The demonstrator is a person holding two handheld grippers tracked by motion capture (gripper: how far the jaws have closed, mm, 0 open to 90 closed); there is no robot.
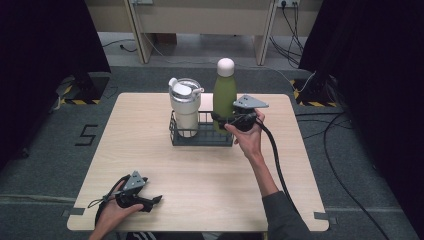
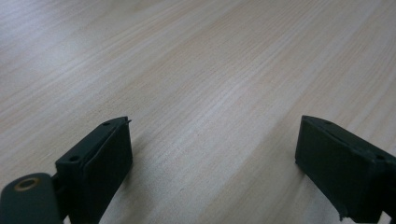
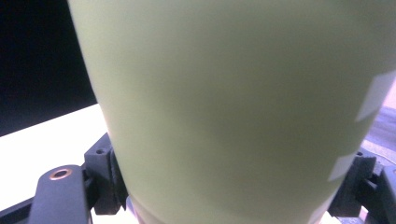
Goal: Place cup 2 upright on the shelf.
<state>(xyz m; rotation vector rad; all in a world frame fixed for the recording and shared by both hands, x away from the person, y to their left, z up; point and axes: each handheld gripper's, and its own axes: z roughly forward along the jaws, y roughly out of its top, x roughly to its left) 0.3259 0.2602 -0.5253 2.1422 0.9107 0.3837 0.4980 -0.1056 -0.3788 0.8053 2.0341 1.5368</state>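
Observation:
A tall green bottle (image 1: 224, 92) with a white cap stands upright in the right half of a black wire basket (image 1: 200, 138) at the table's far middle. My right gripper (image 1: 220, 119) is shut on the bottle's lower body from the right. In the right gripper view the green bottle (image 3: 233, 107) sits close up between both jaws of the right gripper (image 3: 233, 186). A white tumbler (image 1: 185, 105) with a lid stands in the basket's left half. My left gripper (image 1: 155, 200) rests near the front left edge; its jaws stand wide open over bare wood (image 2: 212, 158).
The light wooden table (image 1: 210, 175) carries the basket at its far middle. A black cable trails from the right gripper along the person's forearm. Dark curtains hang left and right, with grey floor and cables around the table.

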